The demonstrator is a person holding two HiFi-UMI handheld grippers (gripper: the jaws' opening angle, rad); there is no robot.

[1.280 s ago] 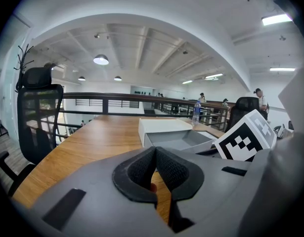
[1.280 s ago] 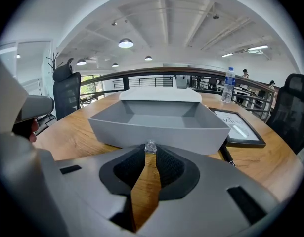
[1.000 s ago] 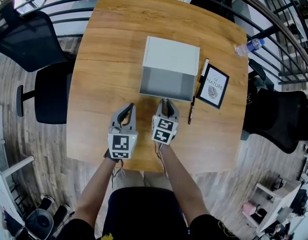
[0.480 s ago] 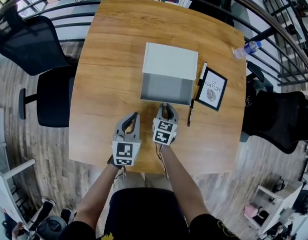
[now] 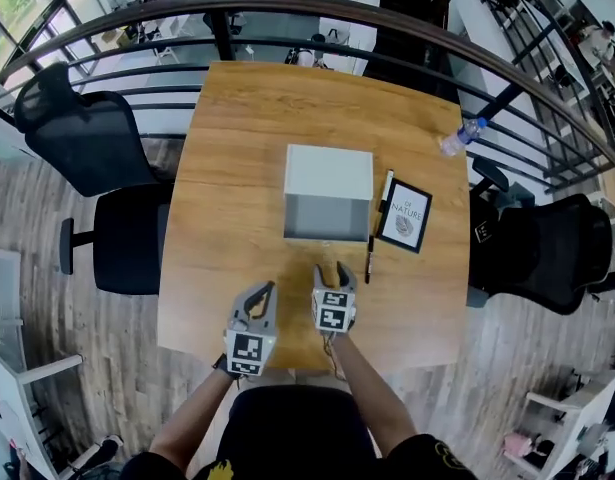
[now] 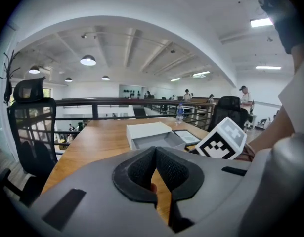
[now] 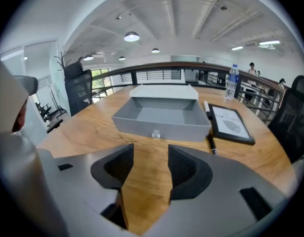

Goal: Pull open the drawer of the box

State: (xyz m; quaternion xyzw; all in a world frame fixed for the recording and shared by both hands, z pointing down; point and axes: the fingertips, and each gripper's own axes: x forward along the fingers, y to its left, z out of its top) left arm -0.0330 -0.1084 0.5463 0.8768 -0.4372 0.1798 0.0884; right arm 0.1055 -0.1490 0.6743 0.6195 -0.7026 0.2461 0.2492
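A white box [image 5: 329, 171] stands mid-table, and its grey drawer [image 5: 325, 218] is slid out toward me, empty inside. The drawer front carries a small clear knob [image 7: 155, 134]. My right gripper [image 5: 333, 272] hovers a short way in front of the drawer, apart from it; its jaws are opening and nothing is between them. In the right gripper view the right gripper [image 7: 151, 150] points straight at the knob over bare wood. My left gripper [image 5: 260, 294] is held to the left of the right one, shut on nothing. The box [image 6: 146, 130] shows ahead of it.
Right of the box lie a framed picture [image 5: 405, 220], a black pen [image 5: 369, 258] and a white pen [image 5: 387, 184]. A water bottle [image 5: 457, 138] lies at the table's [image 5: 237, 118] far right edge. Black chairs [image 5: 87, 138] [image 5: 547, 253] flank the table; a railing runs behind it.
The right gripper has let go of the drawer knob, spread its jaws and drawn back toward me. The left gripper has also drawn back. The camera view has pulled away from the table.
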